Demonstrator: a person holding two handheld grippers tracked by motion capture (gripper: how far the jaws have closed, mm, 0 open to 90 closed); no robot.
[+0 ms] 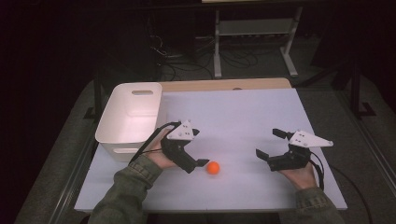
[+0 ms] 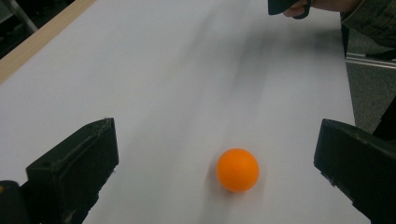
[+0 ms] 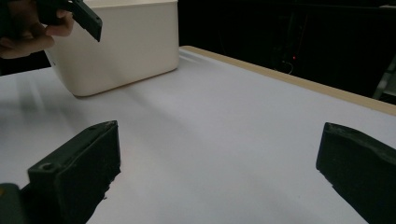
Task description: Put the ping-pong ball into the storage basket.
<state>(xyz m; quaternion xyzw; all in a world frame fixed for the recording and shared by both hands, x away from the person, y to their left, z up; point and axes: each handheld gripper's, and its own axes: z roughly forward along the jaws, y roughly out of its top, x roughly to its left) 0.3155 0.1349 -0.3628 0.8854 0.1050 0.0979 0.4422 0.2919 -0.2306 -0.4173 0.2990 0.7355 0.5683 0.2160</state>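
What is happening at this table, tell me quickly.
A person holds a two-jaw gripper in each hand over a white table. The left gripper is open and closing in on a small orange ball, which lies on the table between its jaws, not yet gripped. The right gripper hovers open and holds nothing. A white plastic bin stands at the table's left edge.

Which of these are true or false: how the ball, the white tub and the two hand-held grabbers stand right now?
1. The orange ball lies on the table, ahead of the left gripper. True.
2. The left gripper's jaws are clamped on the ball. False: they stand open, ball untouched.
3. The white bin holds the ball. False: the ball is outside it.
4. The right gripper is open, holding nothing. True.
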